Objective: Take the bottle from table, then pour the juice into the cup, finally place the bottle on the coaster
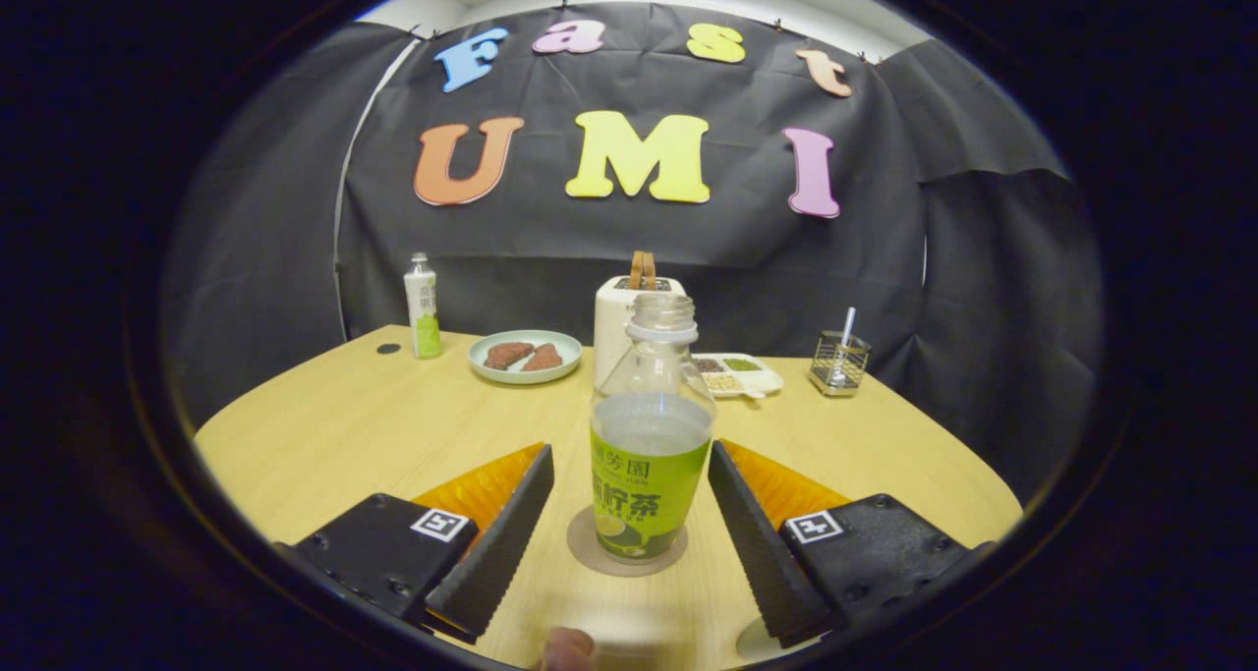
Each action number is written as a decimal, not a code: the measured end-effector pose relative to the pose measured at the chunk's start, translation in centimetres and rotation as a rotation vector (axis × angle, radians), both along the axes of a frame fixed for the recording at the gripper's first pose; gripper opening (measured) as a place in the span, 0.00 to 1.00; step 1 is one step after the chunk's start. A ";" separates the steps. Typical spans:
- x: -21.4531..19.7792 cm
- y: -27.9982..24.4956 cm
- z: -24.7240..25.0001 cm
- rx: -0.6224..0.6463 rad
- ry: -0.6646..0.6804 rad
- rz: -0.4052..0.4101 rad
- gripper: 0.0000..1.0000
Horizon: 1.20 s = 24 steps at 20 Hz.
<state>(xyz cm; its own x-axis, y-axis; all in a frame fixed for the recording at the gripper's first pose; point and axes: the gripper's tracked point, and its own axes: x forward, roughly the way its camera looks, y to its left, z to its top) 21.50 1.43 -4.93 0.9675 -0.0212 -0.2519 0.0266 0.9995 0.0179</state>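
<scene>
An uncapped clear bottle (651, 435) with a green label and some pale juice in it stands upright on a round brown coaster (590, 551) on the wooden table (354, 425). It sits between my two fingers, with a gap on each side. My gripper (629, 475) is open and touches nothing. A pale rounded edge (762, 642), possibly the cup's rim, peeks out just under the right finger.
At the back stand a small capped green-label bottle (423, 307), a plate (525, 356) with two brown pieces, a white toaster (621, 312), a divided snack tray (739, 373) and a wire holder (839, 362). A fingertip (565, 648) shows at the near edge.
</scene>
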 end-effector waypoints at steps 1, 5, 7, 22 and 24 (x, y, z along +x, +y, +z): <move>-0.6 -0.1 0.4 -0.003 -0.013 0.000 1.00; -3.8 -0.2 1.7 -0.030 -0.050 -0.006 1.00; -5.8 -0.2 2.5 -0.043 -0.070 -0.008 1.00; -19.0 4.3 9.1 0.011 -0.207 0.108 1.00; -20.3 3.9 8.6 0.024 -0.202 0.102 1.00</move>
